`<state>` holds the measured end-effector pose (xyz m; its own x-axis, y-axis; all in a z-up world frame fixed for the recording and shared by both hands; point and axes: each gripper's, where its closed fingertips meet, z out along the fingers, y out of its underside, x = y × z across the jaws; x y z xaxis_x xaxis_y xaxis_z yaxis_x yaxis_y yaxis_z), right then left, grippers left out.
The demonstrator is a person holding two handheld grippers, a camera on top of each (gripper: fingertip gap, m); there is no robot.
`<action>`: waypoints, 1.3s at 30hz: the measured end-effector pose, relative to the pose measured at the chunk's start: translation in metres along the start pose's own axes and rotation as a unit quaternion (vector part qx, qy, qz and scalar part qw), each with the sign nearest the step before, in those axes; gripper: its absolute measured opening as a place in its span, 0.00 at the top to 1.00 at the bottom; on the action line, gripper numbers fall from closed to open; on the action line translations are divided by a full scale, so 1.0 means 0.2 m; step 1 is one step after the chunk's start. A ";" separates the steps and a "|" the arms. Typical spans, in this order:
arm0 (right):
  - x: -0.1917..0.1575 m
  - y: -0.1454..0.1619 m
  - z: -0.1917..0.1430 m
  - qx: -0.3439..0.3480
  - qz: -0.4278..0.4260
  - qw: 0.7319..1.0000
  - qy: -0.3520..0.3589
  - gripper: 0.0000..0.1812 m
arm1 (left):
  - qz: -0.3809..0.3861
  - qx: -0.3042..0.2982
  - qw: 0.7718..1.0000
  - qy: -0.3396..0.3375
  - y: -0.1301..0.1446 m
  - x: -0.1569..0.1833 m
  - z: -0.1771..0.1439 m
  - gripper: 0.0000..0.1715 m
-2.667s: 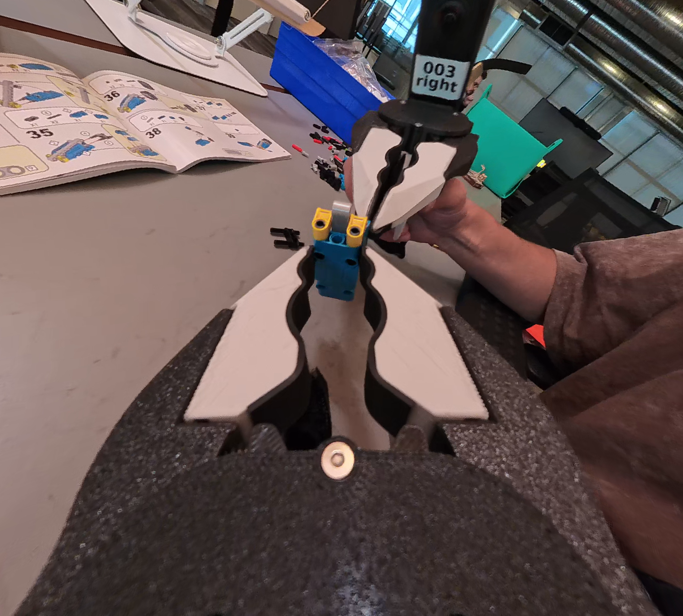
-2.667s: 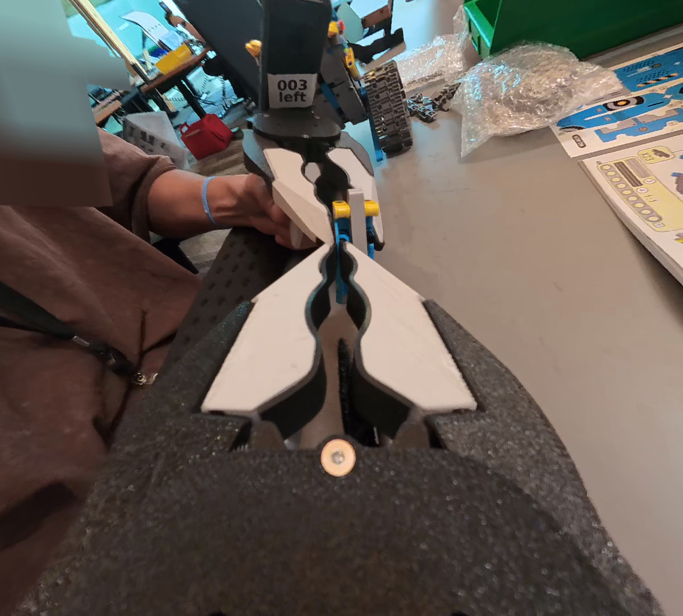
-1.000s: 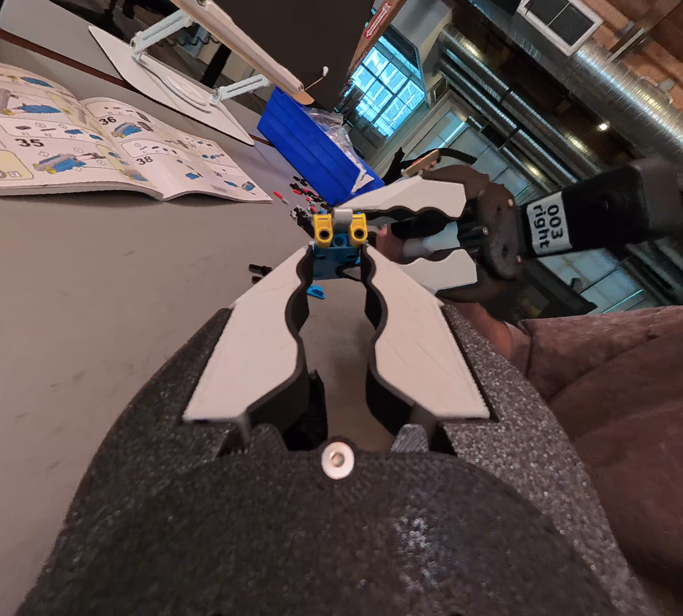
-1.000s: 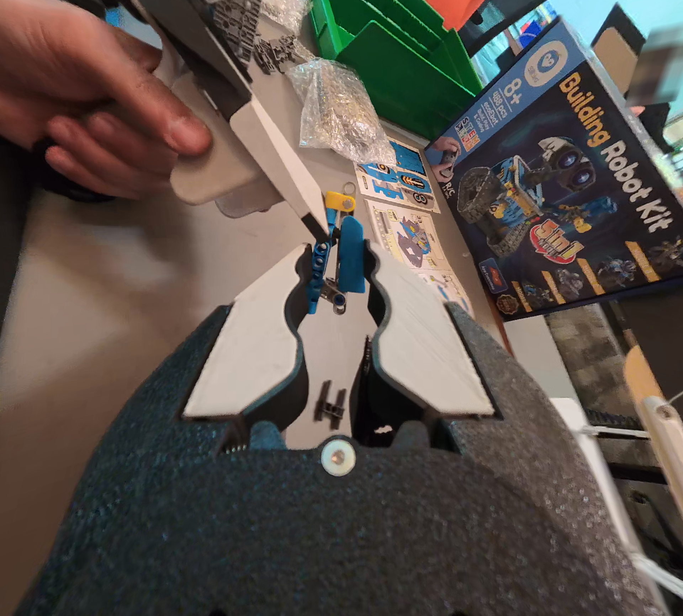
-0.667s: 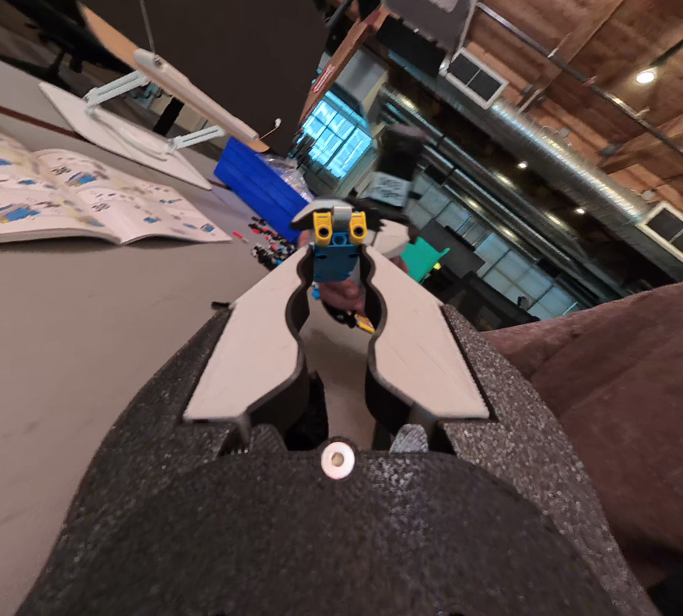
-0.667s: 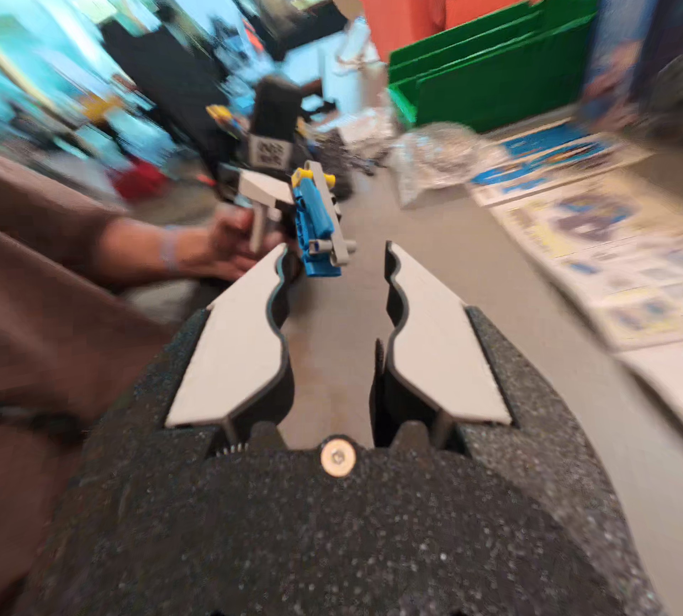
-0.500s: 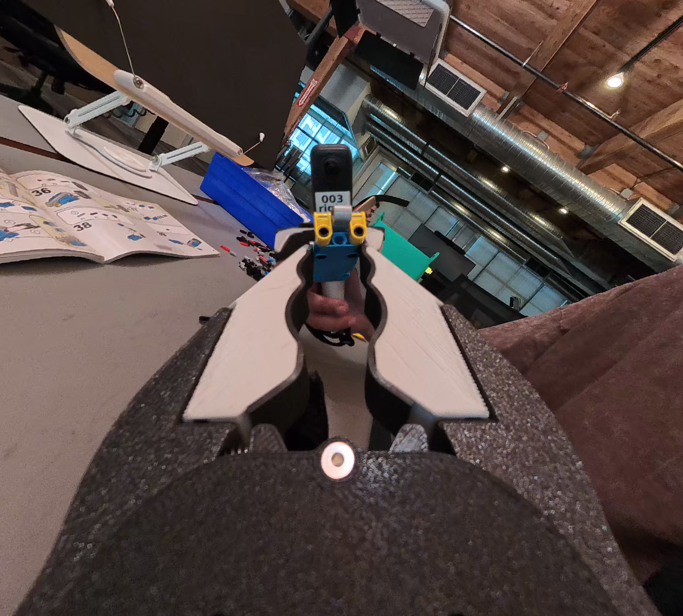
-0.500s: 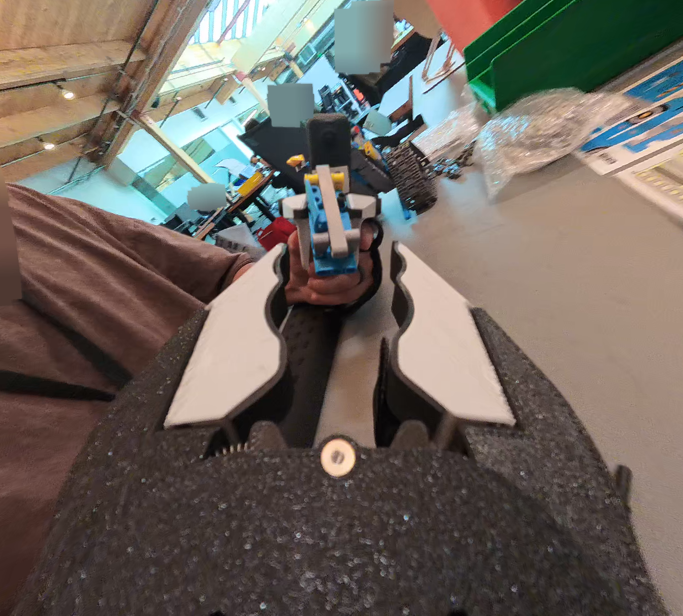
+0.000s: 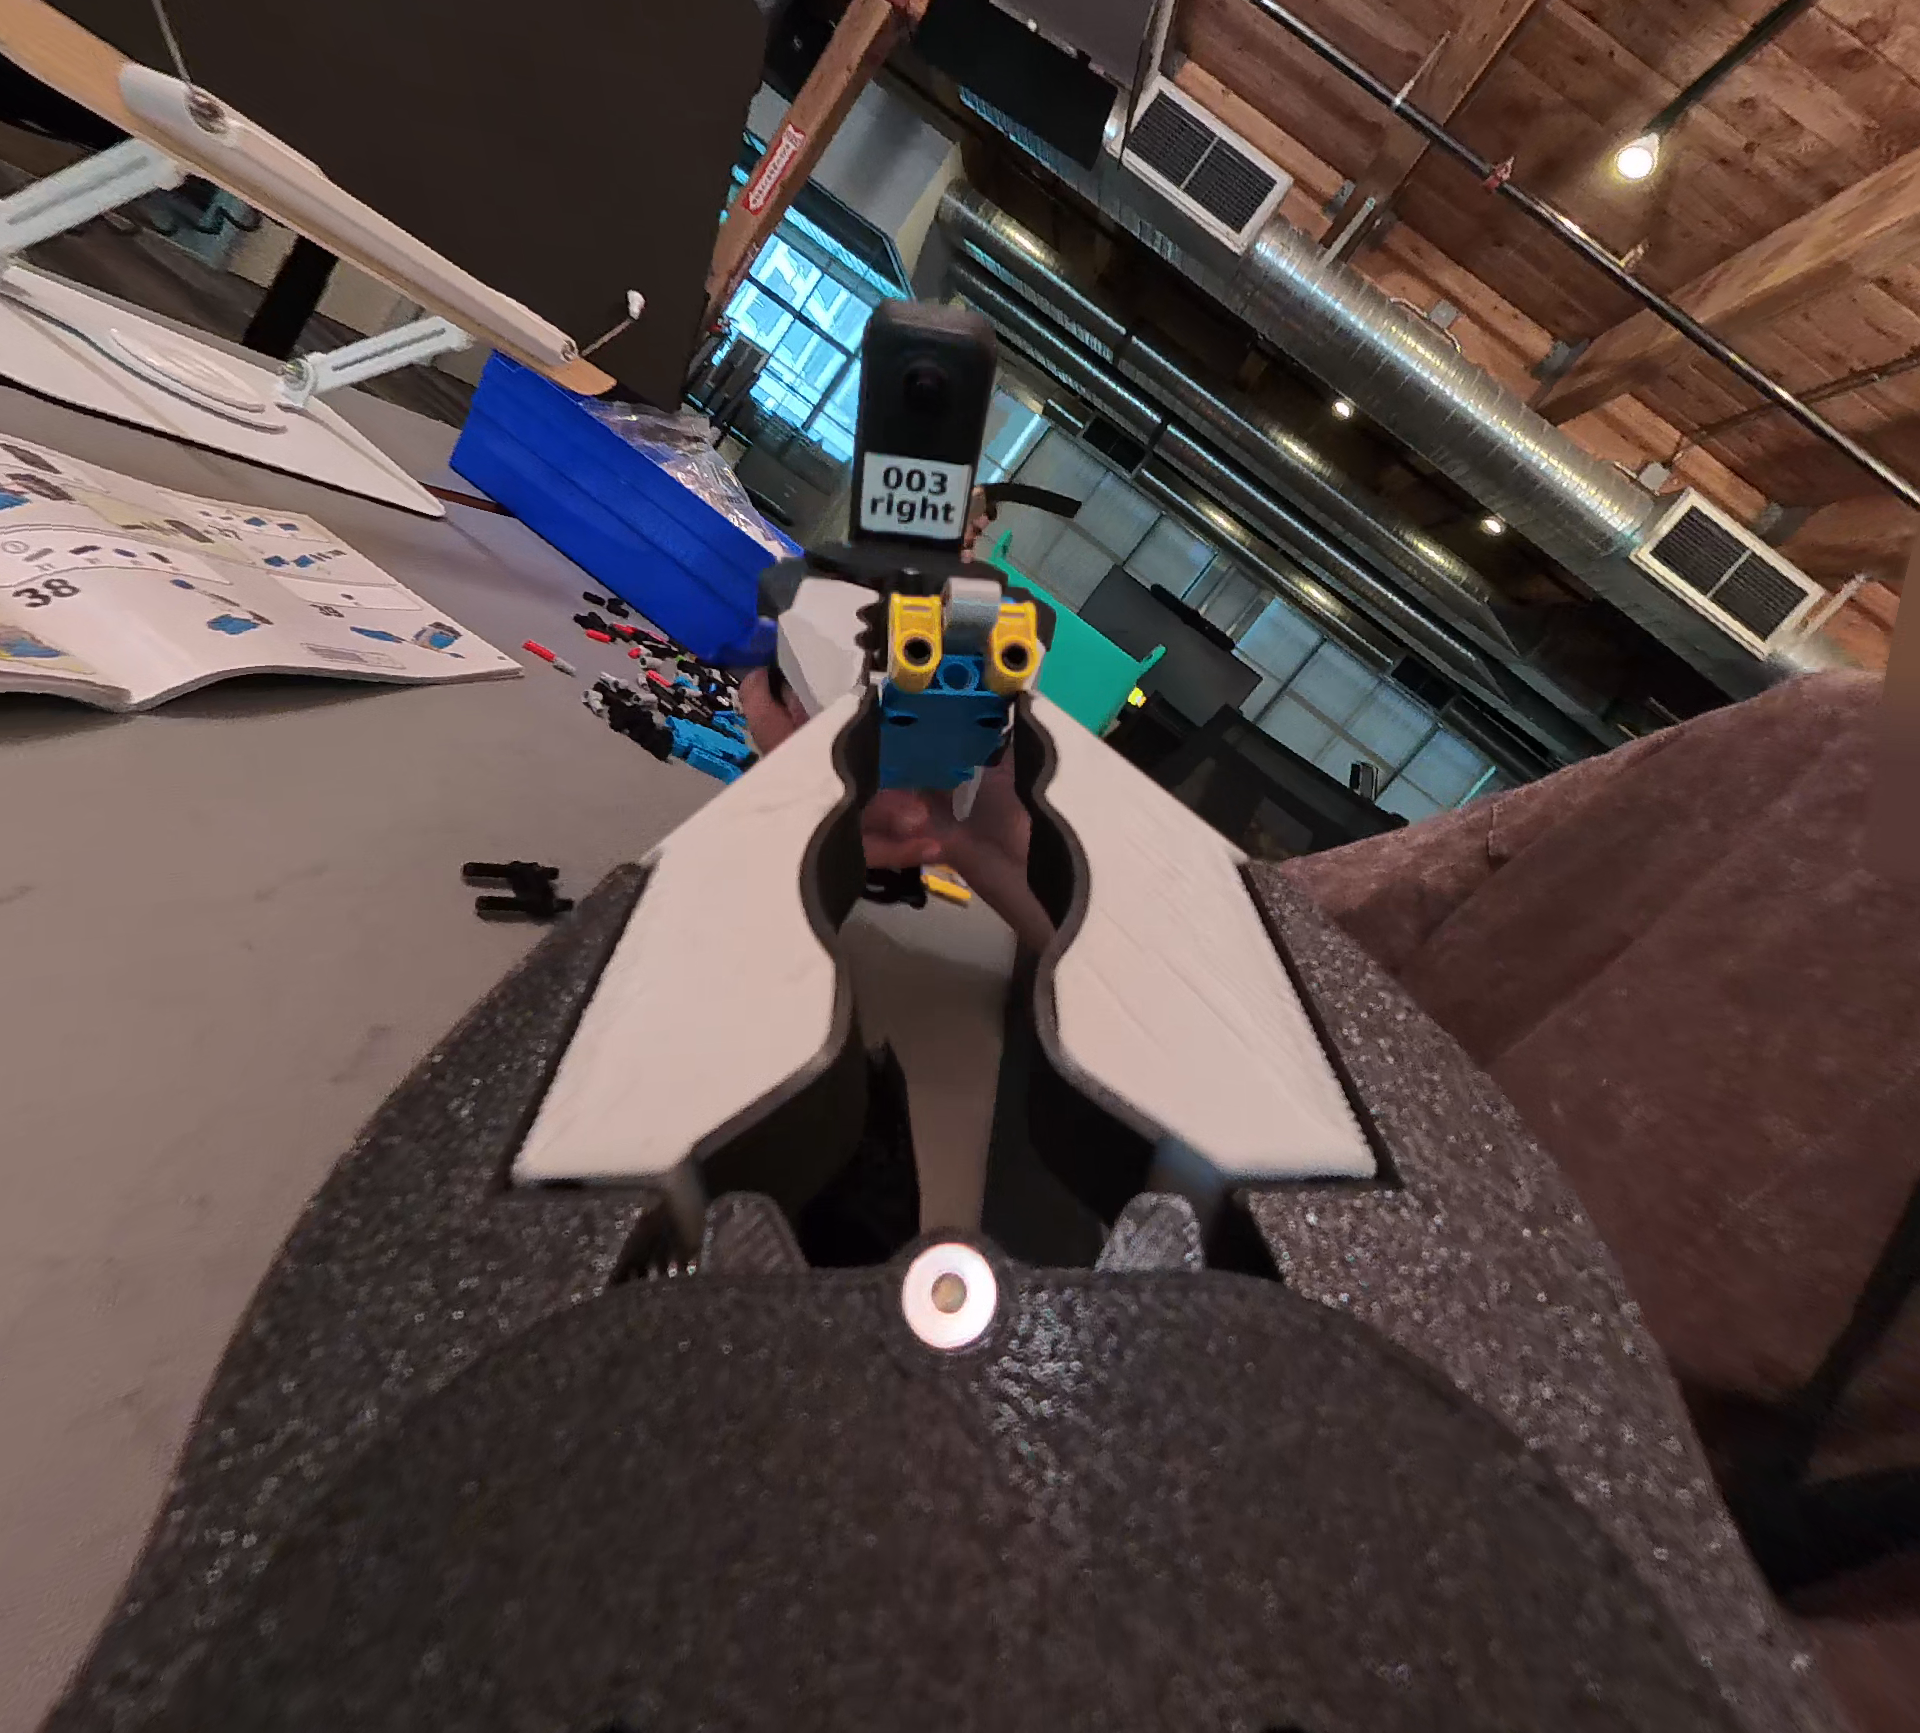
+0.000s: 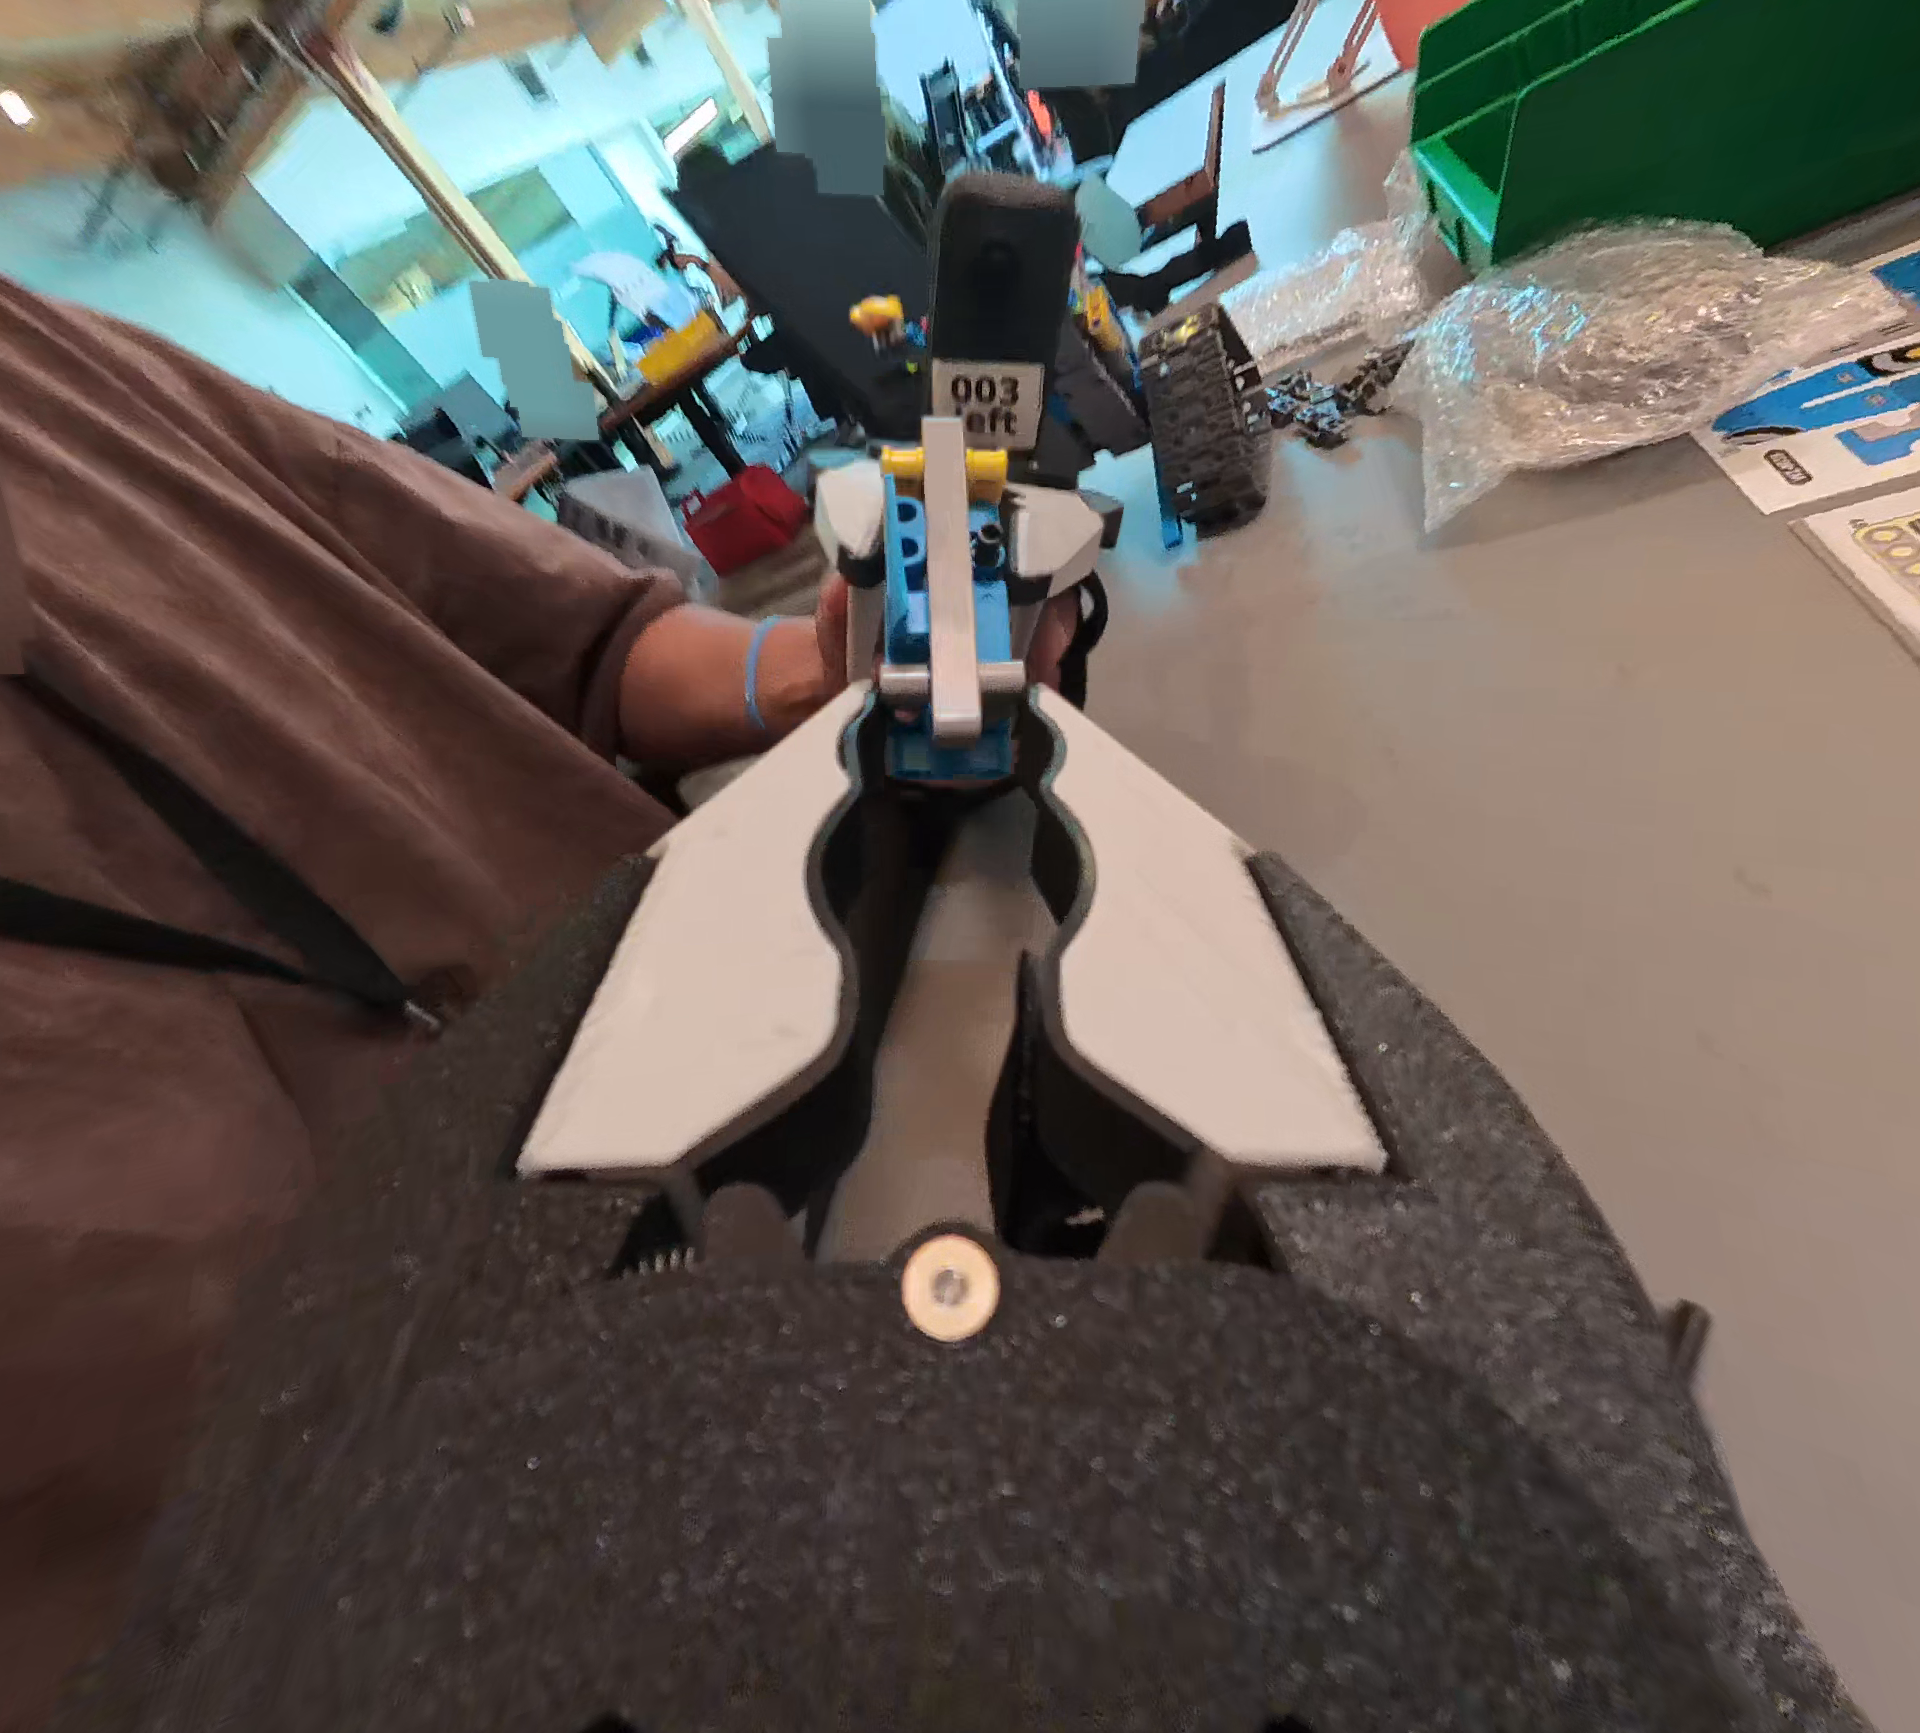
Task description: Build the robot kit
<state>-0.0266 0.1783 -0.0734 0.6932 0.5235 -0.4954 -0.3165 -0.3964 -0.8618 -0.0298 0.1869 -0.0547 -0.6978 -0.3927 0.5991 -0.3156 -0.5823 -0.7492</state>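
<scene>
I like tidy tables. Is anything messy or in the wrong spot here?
A little. Small black, red and blue pieces lie scattered loose beside the blue bin, and one black connector sits alone, apart from them. Nothing looks broken or spilled.

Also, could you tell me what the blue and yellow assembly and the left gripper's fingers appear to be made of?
The blue and yellow assembly looks like glossy moulded plastic, with crisp pin holes. The fingers of the left gripper look like matt white printed plastic with fine layer lines and a black lining, possibly rubber.
</scene>
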 end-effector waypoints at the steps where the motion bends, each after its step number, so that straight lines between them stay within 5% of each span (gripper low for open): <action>1: -0.01 0.01 -0.01 -0.013 -0.010 1.000 0.003 0.87 | -0.001 -0.006 1.000 0.004 0.01 0.01 0.01 0.86; 8: 0.01 0.10 -0.07 -0.086 -0.043 0.995 0.037 0.86 | 0.016 -0.047 0.999 -0.016 0.09 -0.02 0.04 0.85; 12: 0.00 0.00 -0.09 -0.017 -0.030 0.999 0.016 0.85 | 0.013 -0.033 0.999 -0.013 0.06 -0.01 0.03 0.86; 28: 0.01 0.01 -0.01 -0.006 -0.018 1.000 0.017 0.86 | 0.041 -0.044 0.997 -0.039 0.08 -0.03 0.04 0.86; 39: -0.01 0.16 -0.12 -0.151 -0.097 0.982 0.066 0.86 | 0.093 -0.134 0.986 -0.046 0.25 -0.02 0.09 0.86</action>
<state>-0.0215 0.1463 -0.0976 0.8051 0.5175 -0.2899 0.0218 -0.5143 -0.8573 -0.0307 0.1477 -0.0896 -0.7016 -0.5451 0.4590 -0.3558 -0.2900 -0.8884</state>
